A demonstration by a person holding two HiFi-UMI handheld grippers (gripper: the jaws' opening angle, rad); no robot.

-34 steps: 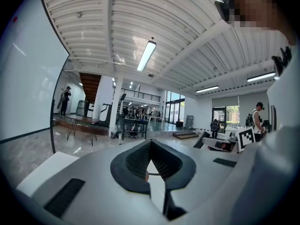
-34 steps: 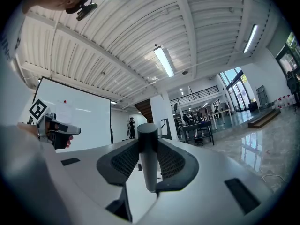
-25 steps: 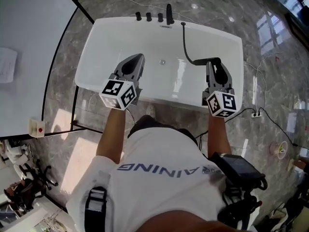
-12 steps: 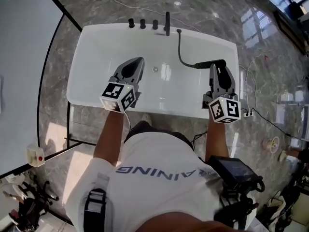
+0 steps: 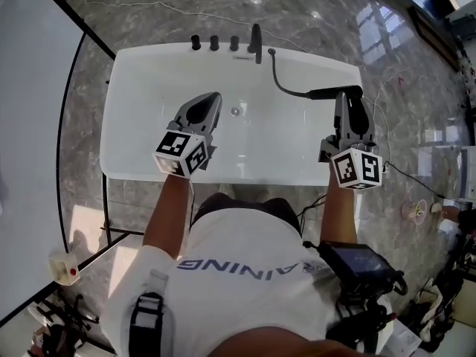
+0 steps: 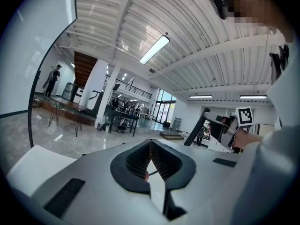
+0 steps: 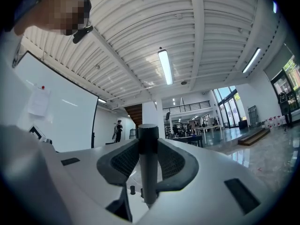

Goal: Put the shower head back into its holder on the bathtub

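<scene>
The white bathtub [image 5: 149, 171] lies across the head view. Three black knobs [image 5: 214, 42] and a taller black post [image 5: 257, 34] stand on its far rim. A black hose [image 5: 281, 80] runs from beside the post to the black shower head [image 5: 331, 92]. My right gripper [image 5: 349, 95] is shut on its handle over the tub's right end. In the right gripper view the handle [image 7: 148, 172] stands upright between the pads [image 7: 125, 161]. My left gripper [image 5: 216, 97] hovers over the middle of the tub, shut and holding nothing; its tips [image 6: 150, 142] meet.
A drain [image 5: 235, 111] sits in the tub floor. A big white board [image 5: 30, 125] on a black frame stands at the left. Cables and a power strip [image 5: 416, 188] lie on the marble floor at the right. The person stands against the tub's near rim.
Both grippers have moved farther out over the tub. The right one has risen with the shower head, toward the tub's right end. Neither pair of jaws has changed.
</scene>
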